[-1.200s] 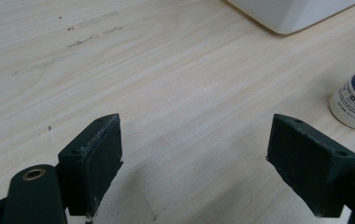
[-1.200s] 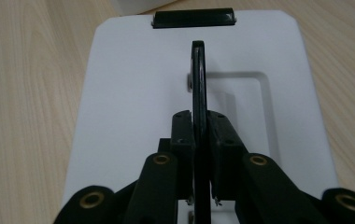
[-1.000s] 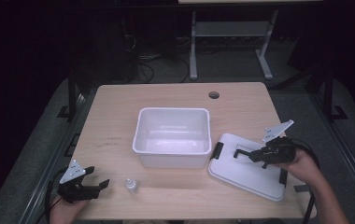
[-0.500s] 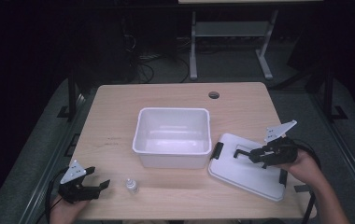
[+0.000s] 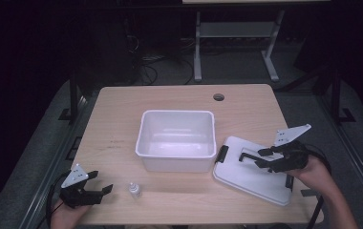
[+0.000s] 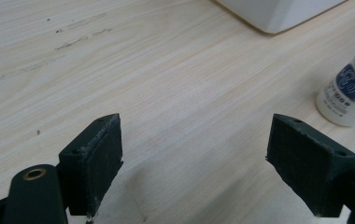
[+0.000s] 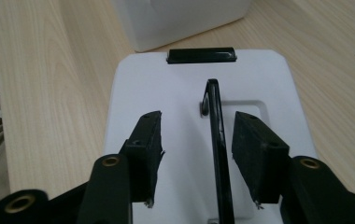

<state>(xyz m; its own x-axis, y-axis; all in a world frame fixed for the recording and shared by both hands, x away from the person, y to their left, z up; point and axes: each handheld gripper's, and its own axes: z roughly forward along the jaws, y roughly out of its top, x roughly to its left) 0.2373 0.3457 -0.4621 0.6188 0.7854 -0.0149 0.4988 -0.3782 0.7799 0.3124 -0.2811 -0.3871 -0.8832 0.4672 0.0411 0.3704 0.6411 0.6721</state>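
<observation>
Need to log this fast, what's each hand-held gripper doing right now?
Left hand-held gripper: open, empty, near the small bottle.
Right hand-held gripper: jaws just opening, lid handle between them, not gripped.

Dim lab or workshop, wooden desk [image 5: 122, 119] with cable hole [image 5: 218, 97], floor cables [image 5: 146, 67], metal stand [image 5: 232, 33]

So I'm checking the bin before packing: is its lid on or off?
Off. The lid lies flat on the table beside the open bin, under the right gripper.

One bin [image 5: 177, 139], one lid [image 5: 253, 171], one bottle [image 5: 134, 190].
</observation>
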